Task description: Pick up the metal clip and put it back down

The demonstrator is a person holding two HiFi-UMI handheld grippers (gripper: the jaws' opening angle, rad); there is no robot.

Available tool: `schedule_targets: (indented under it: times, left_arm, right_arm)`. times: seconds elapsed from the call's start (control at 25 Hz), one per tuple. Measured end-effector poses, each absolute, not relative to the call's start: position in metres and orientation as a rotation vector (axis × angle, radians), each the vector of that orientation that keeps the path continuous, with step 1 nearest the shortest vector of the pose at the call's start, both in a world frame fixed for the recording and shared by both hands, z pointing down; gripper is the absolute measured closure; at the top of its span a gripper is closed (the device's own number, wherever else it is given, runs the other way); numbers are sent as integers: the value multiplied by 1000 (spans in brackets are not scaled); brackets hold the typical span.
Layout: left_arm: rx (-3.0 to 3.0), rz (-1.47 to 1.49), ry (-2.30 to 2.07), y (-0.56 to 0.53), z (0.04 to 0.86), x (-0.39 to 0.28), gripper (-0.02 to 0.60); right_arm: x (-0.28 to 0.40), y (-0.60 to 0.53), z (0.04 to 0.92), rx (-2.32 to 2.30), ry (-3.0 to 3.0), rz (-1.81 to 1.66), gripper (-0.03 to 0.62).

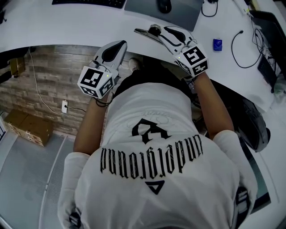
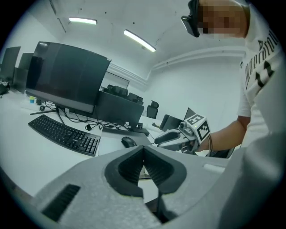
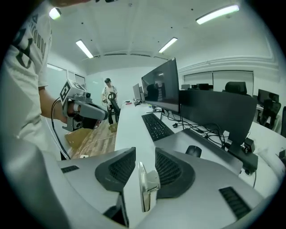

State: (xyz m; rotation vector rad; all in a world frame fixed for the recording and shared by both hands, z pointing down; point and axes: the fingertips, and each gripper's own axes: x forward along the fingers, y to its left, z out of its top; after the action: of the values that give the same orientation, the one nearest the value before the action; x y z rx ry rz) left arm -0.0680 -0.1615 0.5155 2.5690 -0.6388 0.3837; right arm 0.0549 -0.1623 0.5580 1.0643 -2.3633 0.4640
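The metal clip [image 3: 144,188] is a narrow silver piece lying on the white desk [image 1: 89,22] at its near edge. It sits between the fingers of my right gripper [image 3: 145,154], close against the right-hand pad, with a strip of desk showing on its other side. That gripper is open. In the head view the clip [image 1: 145,32] sticks out to the left from under the right gripper [image 1: 156,31]. My left gripper [image 1: 117,47] hangs off the desk edge to the left, shut and empty, its pads [image 2: 154,172] meeting at the tip.
A keyboard [image 2: 67,134], a mouse [image 2: 128,142] on a grey mat [image 1: 178,13] and monitors [image 2: 67,78] stand farther back. A small blue object [image 1: 217,44] and cables [image 1: 243,49] lie to the right. A cardboard box [image 1: 29,125] sits on the floor. A person [image 3: 109,98] stands far off.
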Motion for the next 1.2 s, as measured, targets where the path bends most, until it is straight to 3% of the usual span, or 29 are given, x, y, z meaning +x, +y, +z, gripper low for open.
schedule_targets:
  times: [0.56, 1.0, 1.2]
  left_arm:
    - [2789, 152, -592, -113, 379, -89, 569]
    - [2871, 44, -611, -102, 320, -121, 569]
    - [2934, 69, -538, -91, 314, -122, 569]
  right_arm:
    - [24, -113, 410, 1247, -2436, 205, 491]
    - [-7, -96, 325, 1357, -2509, 53, 493]
    - [-5, -67, 307, 1430, -2509, 31, 560]
